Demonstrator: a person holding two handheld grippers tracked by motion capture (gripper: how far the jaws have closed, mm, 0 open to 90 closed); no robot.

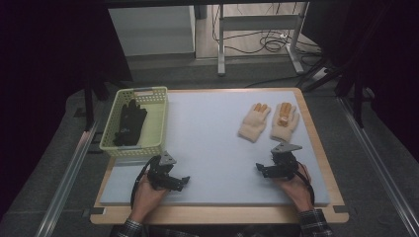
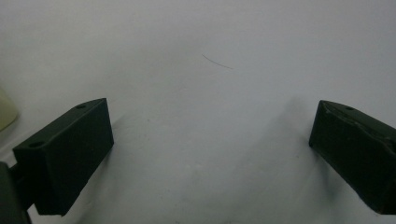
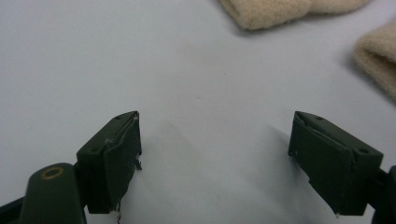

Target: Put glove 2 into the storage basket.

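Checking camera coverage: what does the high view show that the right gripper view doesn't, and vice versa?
High view alone: yellow basket holding a black glove, the left gripper, both hands, the floor. Right gripper view alone: close detail of the right gripper, jaws wide apart with nothing between. Both: the cream gloves on the pale mat.

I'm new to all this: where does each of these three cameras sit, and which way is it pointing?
High view: above the person's side, looking forward and down at the table, basket and cream gloves; both hands hold grippers.
Left gripper view: rides the left gripper, facing bare mat between open jaws.
Right gripper view: rides the right gripper, facing the gloves' cuffs.
Shared: the gloves, in high and right gripper views.
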